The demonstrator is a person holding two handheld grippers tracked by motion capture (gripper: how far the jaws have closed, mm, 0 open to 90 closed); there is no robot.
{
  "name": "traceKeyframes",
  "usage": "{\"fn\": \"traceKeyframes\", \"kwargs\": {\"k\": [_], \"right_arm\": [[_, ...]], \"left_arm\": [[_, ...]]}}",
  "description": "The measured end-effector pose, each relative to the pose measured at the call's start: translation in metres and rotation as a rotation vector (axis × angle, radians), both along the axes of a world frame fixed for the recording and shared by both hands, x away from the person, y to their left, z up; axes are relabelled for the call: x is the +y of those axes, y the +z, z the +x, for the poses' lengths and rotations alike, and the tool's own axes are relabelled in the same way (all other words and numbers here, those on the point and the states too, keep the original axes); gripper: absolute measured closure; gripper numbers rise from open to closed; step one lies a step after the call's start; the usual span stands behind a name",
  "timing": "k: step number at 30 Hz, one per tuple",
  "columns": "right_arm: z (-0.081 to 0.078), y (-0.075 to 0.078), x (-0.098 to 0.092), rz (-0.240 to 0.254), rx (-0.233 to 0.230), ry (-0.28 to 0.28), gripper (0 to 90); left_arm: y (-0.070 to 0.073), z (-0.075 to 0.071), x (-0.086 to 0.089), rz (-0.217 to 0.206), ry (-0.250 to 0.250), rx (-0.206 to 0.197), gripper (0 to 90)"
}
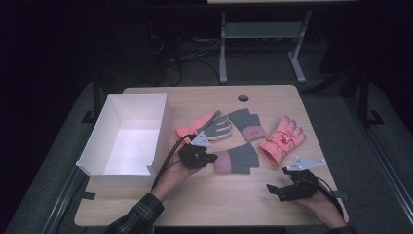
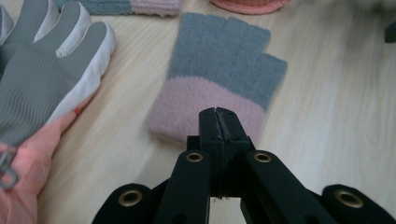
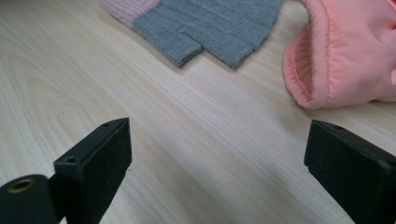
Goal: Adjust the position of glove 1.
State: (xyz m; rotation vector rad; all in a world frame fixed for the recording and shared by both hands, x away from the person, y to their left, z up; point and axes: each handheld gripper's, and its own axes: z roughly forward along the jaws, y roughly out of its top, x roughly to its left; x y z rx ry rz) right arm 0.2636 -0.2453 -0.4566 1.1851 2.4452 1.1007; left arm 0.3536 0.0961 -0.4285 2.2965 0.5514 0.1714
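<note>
Black left gripper [image 2: 218, 122] jaws pressed together at pink cuff of grey fingerless knit glove [image 2: 219, 79] | right gripper [image 3: 217, 158] spread wide, empty, over bare wooden table [image 3: 201, 140]; coral ski glove [image 3: 345, 51] beyond | white box [image 1: 127, 139] far left

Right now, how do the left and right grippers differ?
The left gripper has its jaws pressed together, pinching the pink cuff of the grey and pink knitted fingerless glove; the right gripper has its jaws wide apart and holds nothing. The left one sits at the gloves near the white open box; the right one hangs over bare light wooden table, short of the gloves. Both have black jaws.
</note>
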Motion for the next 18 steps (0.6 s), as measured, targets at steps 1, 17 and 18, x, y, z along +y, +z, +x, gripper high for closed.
{"fn": "traceKeyframes", "kwargs": {"k": [1,17,18], "right_arm": [[0.0,0.0,0.0,0.0,0.0,0.0,7.1],[0.001,-0.002,-0.002,-0.005,-0.002,-0.001,7.1],[0.001,-0.001,-0.002,-0.004,0.007,-0.008,7.1]], "left_arm": [[0.0,0.0,0.0,0.0,0.0,0.0,89.6],[-0.02,0.039,-0.029,0.065,0.004,0.008,89.6],[-0.022,0.038,-0.029,0.072,0.003,0.018,89.6]]}}
